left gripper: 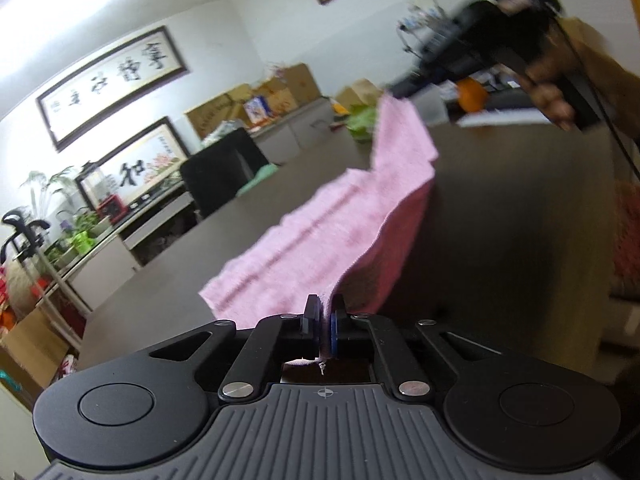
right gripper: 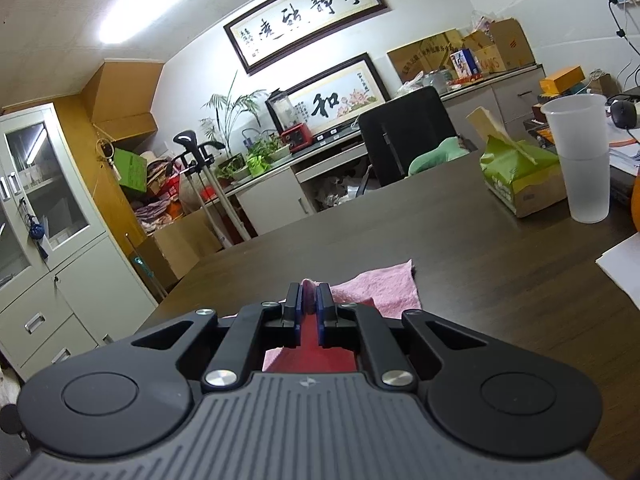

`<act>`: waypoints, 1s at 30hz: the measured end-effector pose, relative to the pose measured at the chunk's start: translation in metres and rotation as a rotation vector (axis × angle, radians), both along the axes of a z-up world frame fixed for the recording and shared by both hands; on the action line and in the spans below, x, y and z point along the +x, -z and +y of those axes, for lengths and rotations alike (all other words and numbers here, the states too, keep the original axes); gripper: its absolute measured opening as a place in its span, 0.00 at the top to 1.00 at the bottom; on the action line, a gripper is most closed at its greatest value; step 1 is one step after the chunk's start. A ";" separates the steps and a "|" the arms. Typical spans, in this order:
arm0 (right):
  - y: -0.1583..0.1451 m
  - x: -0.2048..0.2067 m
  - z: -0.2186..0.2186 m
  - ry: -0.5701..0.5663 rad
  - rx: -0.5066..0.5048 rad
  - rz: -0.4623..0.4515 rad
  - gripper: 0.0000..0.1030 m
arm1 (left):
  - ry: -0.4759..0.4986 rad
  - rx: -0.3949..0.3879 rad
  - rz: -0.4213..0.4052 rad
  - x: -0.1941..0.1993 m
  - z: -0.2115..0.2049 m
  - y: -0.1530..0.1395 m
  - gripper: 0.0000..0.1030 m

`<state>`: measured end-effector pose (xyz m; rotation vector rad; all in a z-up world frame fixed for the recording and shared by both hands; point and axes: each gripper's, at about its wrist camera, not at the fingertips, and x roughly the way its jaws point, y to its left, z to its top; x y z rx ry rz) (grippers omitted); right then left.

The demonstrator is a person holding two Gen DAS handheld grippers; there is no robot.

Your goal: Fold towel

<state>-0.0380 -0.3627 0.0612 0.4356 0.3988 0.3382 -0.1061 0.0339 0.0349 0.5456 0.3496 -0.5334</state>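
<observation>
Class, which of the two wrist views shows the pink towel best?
The left wrist view: the pink towel stretches lifted from the left gripper across the table. The right wrist view shows only a corner beyond the right gripper.

Motion blurs the person's hand [left gripper: 550, 96] and far towel [left gripper: 320, 236] corner — its grip unreadable

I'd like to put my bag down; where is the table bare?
Bare table lies between the pink towel and the green box. The right side is crowded: box, plastic cup, papers.
</observation>
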 end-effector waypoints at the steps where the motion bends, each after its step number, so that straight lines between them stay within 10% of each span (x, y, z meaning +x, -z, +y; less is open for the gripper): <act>1: -0.001 0.000 -0.001 0.004 0.001 -0.004 0.92 | -0.015 -0.019 0.002 0.005 0.001 -0.004 0.96; 13: -0.018 0.040 0.014 0.020 -0.030 -0.024 0.93 | -0.226 -0.175 0.084 0.114 0.004 -0.035 0.96; 30: 0.037 0.164 0.024 0.098 -0.024 0.136 0.89 | -0.398 -0.139 0.247 0.207 0.003 0.014 0.94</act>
